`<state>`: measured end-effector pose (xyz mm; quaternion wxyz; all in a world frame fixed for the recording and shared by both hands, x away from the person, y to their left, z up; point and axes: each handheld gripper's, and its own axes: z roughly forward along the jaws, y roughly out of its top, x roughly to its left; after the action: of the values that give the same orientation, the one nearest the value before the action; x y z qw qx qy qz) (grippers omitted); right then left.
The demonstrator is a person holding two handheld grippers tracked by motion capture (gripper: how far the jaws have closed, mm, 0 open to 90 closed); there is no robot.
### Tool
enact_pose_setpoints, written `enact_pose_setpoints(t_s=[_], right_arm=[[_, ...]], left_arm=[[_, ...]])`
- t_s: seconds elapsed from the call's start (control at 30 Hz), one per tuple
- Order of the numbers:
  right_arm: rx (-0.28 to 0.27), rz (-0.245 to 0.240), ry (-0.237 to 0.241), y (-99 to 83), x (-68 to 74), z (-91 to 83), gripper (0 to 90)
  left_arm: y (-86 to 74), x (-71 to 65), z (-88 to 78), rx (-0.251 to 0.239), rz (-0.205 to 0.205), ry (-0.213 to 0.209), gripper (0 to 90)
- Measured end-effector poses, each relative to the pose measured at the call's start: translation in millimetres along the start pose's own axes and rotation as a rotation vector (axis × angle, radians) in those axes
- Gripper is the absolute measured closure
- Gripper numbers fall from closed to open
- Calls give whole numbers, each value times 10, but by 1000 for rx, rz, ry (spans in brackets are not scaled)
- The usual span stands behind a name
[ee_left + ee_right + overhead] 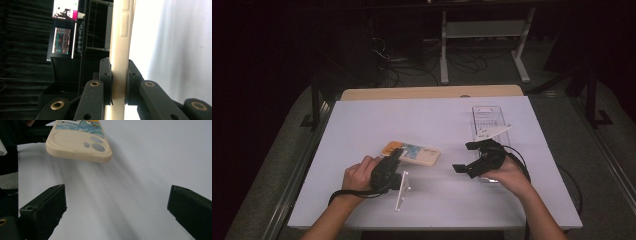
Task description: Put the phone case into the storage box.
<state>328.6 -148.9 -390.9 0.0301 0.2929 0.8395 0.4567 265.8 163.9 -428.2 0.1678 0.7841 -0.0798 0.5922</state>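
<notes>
A cream phone case (414, 153) with a blue and orange picture on its back is held just above the white table (437, 205), left of centre. My left gripper (396, 155) is shut on its near end. In the left gripper view the pads (107, 75) press on both faces of the case (120, 45). My right gripper (464, 157) hovers to the right of the case, open, with nothing between its jaws. In the right gripper view (117, 195) the case's camera end (78, 145) lies ahead at the upper left, apart from the jaws.
A clear plastic box (486, 116) stands at the back right of the table, just beyond the right hand. A wooden edge (432, 92) runs along the table's far side. Cables and a stand's legs (444, 75) lie on the floor behind.
</notes>
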Motion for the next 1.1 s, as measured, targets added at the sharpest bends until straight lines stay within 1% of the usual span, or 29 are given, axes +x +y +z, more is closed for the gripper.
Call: enact_pose_setpoints(t_s=[0.07, 0.13, 0.2, 0.23, 0.37, 0.5, 0.63, 0.7, 0.73, 0.77, 0.8, 0.93, 0.97, 1.07, 1.1], right_arm=[[-5, 2, -6, -3, 0, -2, 17], [-4, 4, -5, -4, -2, -2, 17], [-6, 3, -3, -5, -4, -1, 17], [-4, 4, -2, -5, -3, 2, 17], [-8, -11, 4, -2, -21, 13, 17], [1, 1, 11, -3, -15, 13, 18], [1, 2, 13, -4, -18, 14, 18], [3, 5, 15, -4, -17, 14, 18], [3, 5, 15, -4, -17, 14, 18], [3, 1, 12, -4, -17, 17, 18], [3, 1, 12, -4, -17, 17, 18], [5, 5, 13, -4, -22, 17, 18], [3, 5, 13, -4, -24, 16, 18], [5, 4, 13, -5, -24, 17, 19], [6, 2, 11, -5, -27, 18, 19]], left_arm=[[-5, 7, 4, 0, -24, -11, 793], [-7, 12, 6, 6, -33, -15, 793], [-10, 22, 6, 4, -61, -27, 793], [-12, 25, 7, 5, -69, -26, 793], [-25, 44, 25, 4, -115, -45, 793], [-37, 74, 33, 11, -155, -61, 793], [-48, 94, 41, 19, -189, -81, 793], [-54, 105, 44, 15, -217, -93, 793], [-56, 115, 43, 17, -224, -96, 793], [-63, 128, 44, 16, -242, -102, 793], [-63, 128, 44, 16, -242, -102, 793], [-79, 152, 54, 7, -294, -120, 793], [-81, 156, 56, 4, -314, -124, 793], [-94, 190, 49, 7, -346, -139, 793], [-104, 209, 49, 7, -375, -150, 793]])
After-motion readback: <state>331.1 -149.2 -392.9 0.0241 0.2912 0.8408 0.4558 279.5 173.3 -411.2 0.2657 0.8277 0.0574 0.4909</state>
